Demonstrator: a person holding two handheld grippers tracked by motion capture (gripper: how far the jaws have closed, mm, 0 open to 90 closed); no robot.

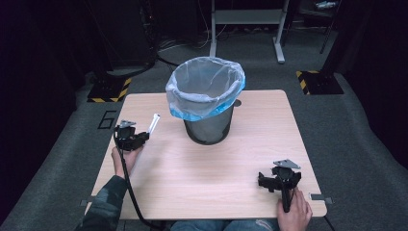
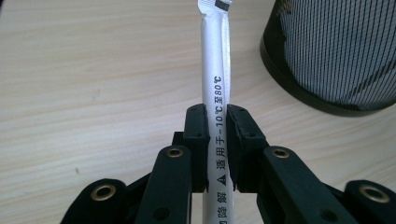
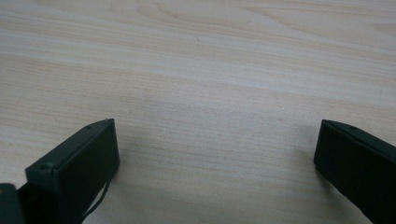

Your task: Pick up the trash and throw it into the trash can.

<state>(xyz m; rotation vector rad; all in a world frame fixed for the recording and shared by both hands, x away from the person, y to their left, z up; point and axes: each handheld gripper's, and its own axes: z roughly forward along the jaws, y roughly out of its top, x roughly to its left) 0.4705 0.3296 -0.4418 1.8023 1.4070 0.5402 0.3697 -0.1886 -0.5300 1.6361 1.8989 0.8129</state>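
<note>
- Left gripper view: the left hand-held gripper is clenched on a slim white sachet, its two black jaws pressing the sachet's sides with no gap left.
- The sachet runs straight up between the jaws and well past their tips, and its lower part passes down behind them. Black printed characters run along the stretch that sits in the grip.
- Its far end carries a small dark mark and reaches the top edge of this view.
- High view: the left hand-held gripper is held by a hand over the left part of the tabletop, and the sachet sticks out from it, slanting away towards the far side.
- Just to the right of the sachet's far end stands a dark mesh bin, near the far middle of the tabletop, apart from the sachet. In the left gripper view its mesh wall rises at the upper right.
- A pale blue liner bag is folded over the bin's rim, its mouth open.
- Right gripper view: the right hand-held gripper is released, jaws wide apart with bare wood between them.
- High view: the right hand-held gripper rests near the tabletop's near right corner, well apart from the sachet and the bin, with a hand behind it.
</note>
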